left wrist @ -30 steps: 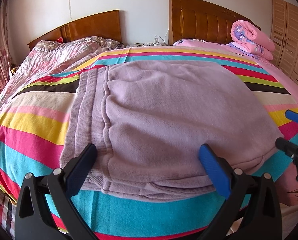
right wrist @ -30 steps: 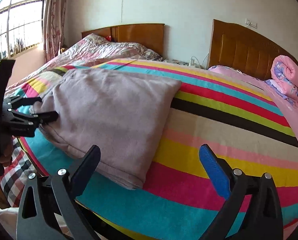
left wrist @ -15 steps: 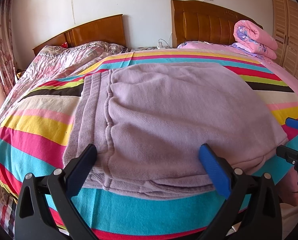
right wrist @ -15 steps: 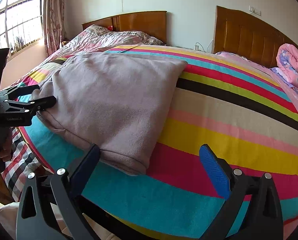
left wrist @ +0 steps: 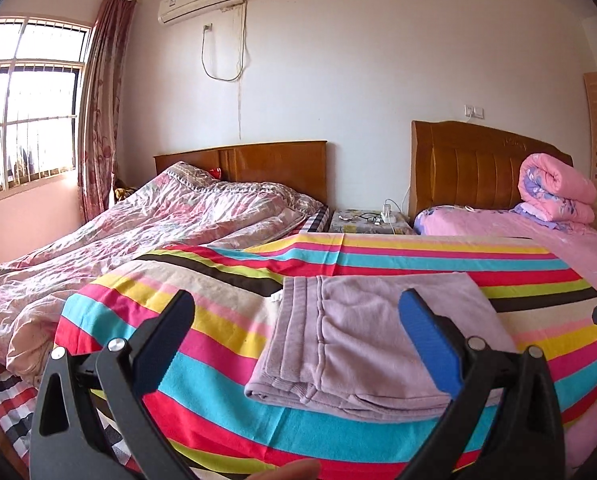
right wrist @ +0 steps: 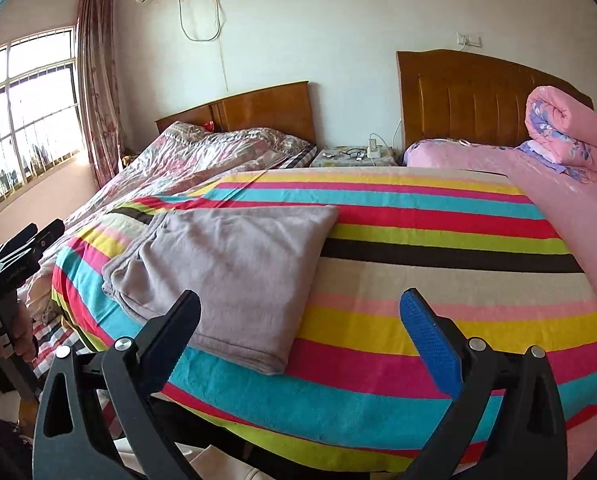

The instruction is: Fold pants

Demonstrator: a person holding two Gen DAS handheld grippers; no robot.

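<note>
The lilac pants (left wrist: 362, 336) lie folded into a flat rectangle near the front edge of the striped blanket (left wrist: 226, 312), ribbed waistband on their left side. In the right wrist view the same pants (right wrist: 234, 264) rest left of centre on the striped blanket (right wrist: 438, 280). My left gripper (left wrist: 298, 336) is open and empty, held back from the bed with the pants' near edge between and below its fingers. My right gripper (right wrist: 302, 336) is open and empty too, off the bed's front edge. The left gripper (right wrist: 22, 248) also shows at the far left, in a hand.
A second bed with a crumpled pink floral quilt (left wrist: 138, 236) lies to the left. A nightstand with a charger (left wrist: 370, 218) sits between the headboards. A rolled pink quilt (left wrist: 554, 188) rests on the pink sheet (right wrist: 578, 208) at back right. A window and curtain (left wrist: 102, 100) are left.
Both grippers have pulled back and risen away from the bed, so the pants look smaller and farther. The pants lie still, and both grippers stay open.
</note>
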